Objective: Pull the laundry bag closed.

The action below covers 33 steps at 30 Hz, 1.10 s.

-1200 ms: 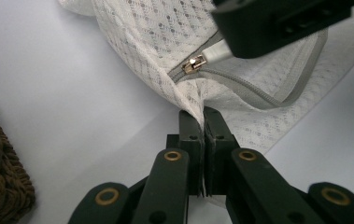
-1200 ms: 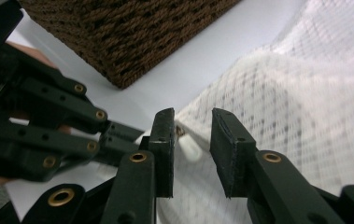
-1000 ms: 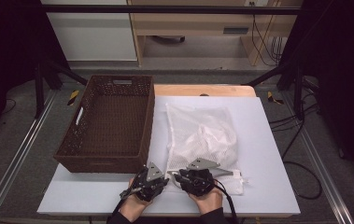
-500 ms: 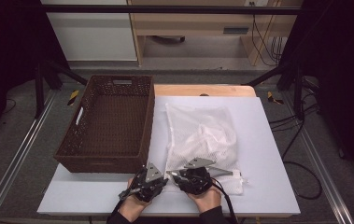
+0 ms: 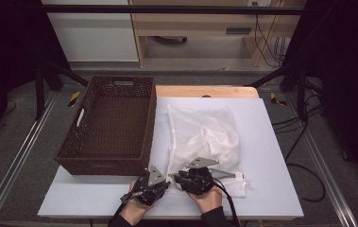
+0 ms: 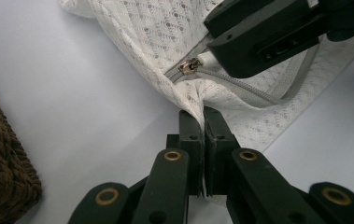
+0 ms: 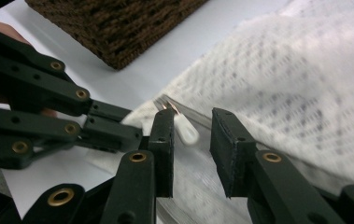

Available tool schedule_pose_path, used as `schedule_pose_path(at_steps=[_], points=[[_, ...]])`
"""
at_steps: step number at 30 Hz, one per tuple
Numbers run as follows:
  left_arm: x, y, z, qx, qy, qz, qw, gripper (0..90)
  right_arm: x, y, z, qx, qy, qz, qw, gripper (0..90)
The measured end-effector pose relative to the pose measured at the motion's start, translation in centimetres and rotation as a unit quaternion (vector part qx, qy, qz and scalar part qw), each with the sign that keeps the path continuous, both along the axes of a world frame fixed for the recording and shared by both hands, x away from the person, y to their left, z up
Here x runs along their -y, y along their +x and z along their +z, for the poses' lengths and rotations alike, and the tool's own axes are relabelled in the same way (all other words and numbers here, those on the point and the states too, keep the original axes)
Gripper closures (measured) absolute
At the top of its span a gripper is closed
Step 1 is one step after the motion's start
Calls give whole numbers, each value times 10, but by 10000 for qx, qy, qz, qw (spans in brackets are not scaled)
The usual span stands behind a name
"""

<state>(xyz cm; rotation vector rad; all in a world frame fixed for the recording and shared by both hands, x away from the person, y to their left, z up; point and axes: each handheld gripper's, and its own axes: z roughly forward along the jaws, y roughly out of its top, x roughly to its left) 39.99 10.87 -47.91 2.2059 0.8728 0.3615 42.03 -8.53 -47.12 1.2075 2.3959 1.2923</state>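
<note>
The white mesh bag's (image 6: pixel 165 42) corner is clamped by the left tool (image 6: pixel 204 122); its rubbery white zipper pull (image 7: pixel 185 130), at twelve o'clock, is straddled, ungripped, by the just-closing right tool (image 7: pixel 192 129).

The mesh bag (image 5: pixel 204 137) is white with a dotted lattice weave, its zipper (image 6: pixel 240 84) grey with a brass slider (image 6: pixel 189 66). The woven basket (image 5: pixel 113 125) is dark brown; the counter (image 5: pixel 271 156) is plain white.

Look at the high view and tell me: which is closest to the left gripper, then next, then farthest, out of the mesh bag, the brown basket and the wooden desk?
From the left gripper:
1. The mesh bag, just to its right; the jaws pinch its near corner.
2. The brown basket, just beyond, to the left.
3. The wooden desk, far off behind the table.
</note>
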Motion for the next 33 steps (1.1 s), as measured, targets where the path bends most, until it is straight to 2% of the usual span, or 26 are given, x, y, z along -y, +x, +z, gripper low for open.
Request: schedule_pose_path(at_steps=[2, 4, 6, 9, 13, 22, 33], points=[[0, 0, 0, 7, -3, 5, 10000, 867, 3, -2, -3, 17, -1, -35, 10000, 698], [0, 0, 0, 14, 17, -3, 10000, 867, 4, -4, -7, 24, -133, -34, 9999, 706], [0, 0, 0, 18, 26, 0, 10000, 867, 4, -4, -9, -30, -158, -22, 9999, 723], [0, 0, 1, 5, 23, 4, 10000, 867, 0, -4, -13, -8, -357, 64, 9993, 735], [0, 0, 0, 5, 24, -2, 10000, 866, 0, -4, -13, 44, -376, 50, 9993, 749], [0, 0, 0, 10, 29, -5, 10000, 865, -1, -10, -3, 227, -88, 158, 9996, 781], [0, 0, 0, 17, 42, -3, 10000, 864, -7, -10, 3, 307, 18, 238, 9992, 778]])
